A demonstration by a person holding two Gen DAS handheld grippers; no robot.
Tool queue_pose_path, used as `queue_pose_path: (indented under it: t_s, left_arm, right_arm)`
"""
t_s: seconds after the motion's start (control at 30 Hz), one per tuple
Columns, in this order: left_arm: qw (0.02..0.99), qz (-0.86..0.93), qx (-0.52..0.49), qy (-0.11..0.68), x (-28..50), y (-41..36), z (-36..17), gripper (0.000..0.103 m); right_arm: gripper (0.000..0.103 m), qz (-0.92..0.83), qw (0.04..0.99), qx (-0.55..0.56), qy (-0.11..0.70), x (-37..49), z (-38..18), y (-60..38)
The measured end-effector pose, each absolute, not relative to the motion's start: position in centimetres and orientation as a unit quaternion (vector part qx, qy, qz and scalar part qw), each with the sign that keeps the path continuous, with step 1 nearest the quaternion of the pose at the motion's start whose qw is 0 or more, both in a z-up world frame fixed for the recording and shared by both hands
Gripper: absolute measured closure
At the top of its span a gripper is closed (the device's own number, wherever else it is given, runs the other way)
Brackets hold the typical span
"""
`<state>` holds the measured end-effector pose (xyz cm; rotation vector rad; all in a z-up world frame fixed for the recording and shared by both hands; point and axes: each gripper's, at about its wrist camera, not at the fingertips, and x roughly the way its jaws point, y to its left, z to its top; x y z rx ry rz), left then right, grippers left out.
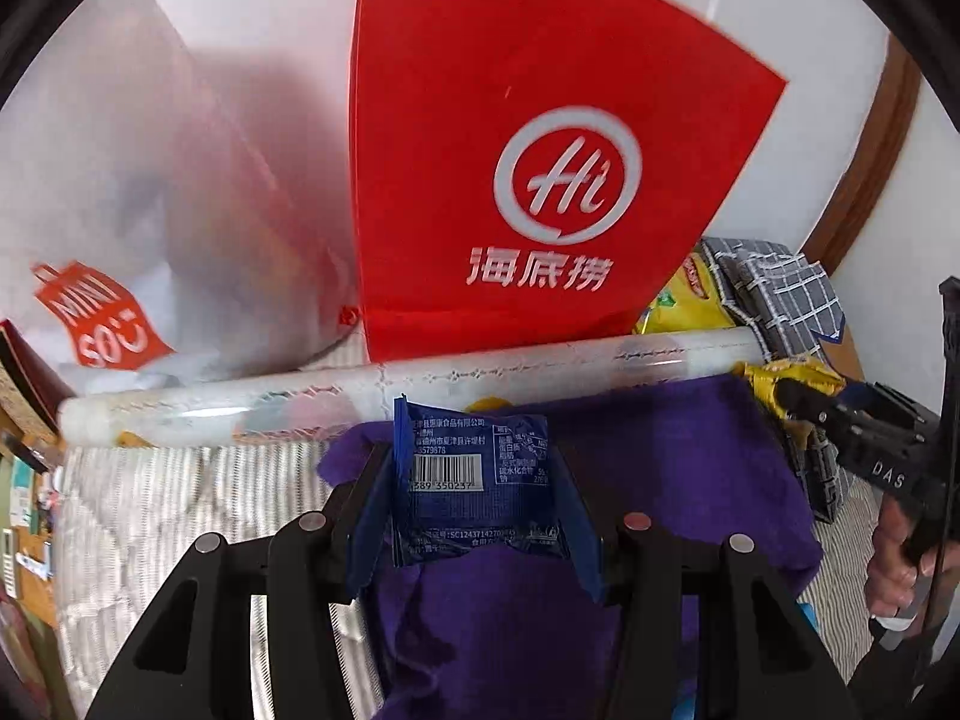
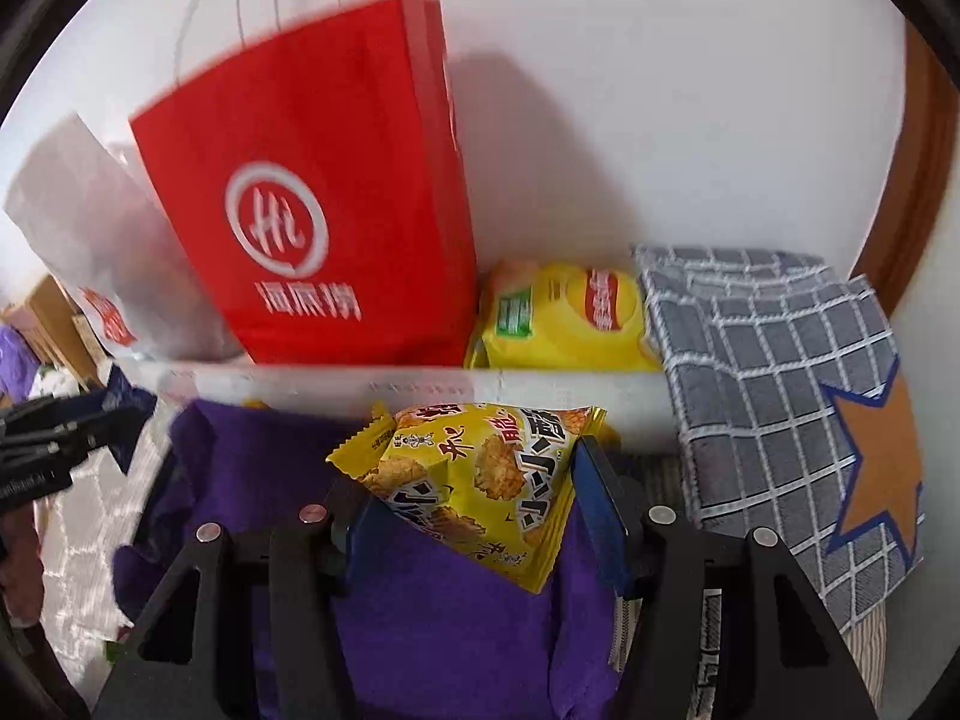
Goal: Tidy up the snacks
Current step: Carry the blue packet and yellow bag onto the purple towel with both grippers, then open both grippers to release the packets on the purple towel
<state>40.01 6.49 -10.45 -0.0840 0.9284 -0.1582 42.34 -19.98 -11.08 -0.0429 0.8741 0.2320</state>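
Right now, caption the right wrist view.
Right gripper holds a yellow snack packet before a red paper bag.

Even indoor light; soft shadow right of red bag [image 2: 312, 180]; slight motion blur; fisheye edges bent, dark.

Red bag [image 2: 312, 192] & white roll [image 2: 420, 387] block ahead; purple cloth [image 2: 456, 618] below lies open, w/ checked cloth [image 2: 774, 372] crowding right.

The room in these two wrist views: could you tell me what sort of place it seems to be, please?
Probably a bedroom at home, though that is a guess. A grey checked pillow leans by a plain white wall, a purple blanket lies over a striped bed cover, and shopping bags such as the red paper bag stand behind.
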Motion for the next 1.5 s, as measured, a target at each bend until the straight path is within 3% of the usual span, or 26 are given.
queue_pose_path:
  t_s: [0.43,0.97,1.33,1.37,1.43,1.5]
  left_arm:
    - [0.868,-0.079,-0.051,0.487,42.1,7.0,-15.0,0.054]
    - [0.855,-0.087,-0.042,0.509,42.7,5.6,-16.9,0.053]
    - [0.848,-0.095,-0.043,0.519,42.8,5.1,-17.2,0.052]
    - [0.847,-0.099,-0.047,0.52,42.8,5.1,-17.2,0.051]
    - [0.846,-0.098,-0.054,0.521,42.8,5.2,-17.0,0.036]
    - [0.849,-0.097,-0.054,0.516,42.7,5.3,-16.5,0.033]
  right_arm:
    - [0.045,0.109,0.864,-0.065,0.487,44.6,-17.0,-18.1]
    - [0.043,0.116,0.851,-0.084,0.505,44.6,-18.8,-16.9]
    - [0.019,0.122,0.87,-0.066,0.473,43.4,-15.1,-17.4]
    - [0.019,0.122,0.872,-0.065,0.47,43.2,-14.8,-17.3]
    - [0.019,0.12,0.873,-0.064,0.468,42.9,-14.5,-17.3]
    - [0.018,0.121,0.876,-0.065,0.462,42.3,-14.0,-16.7]
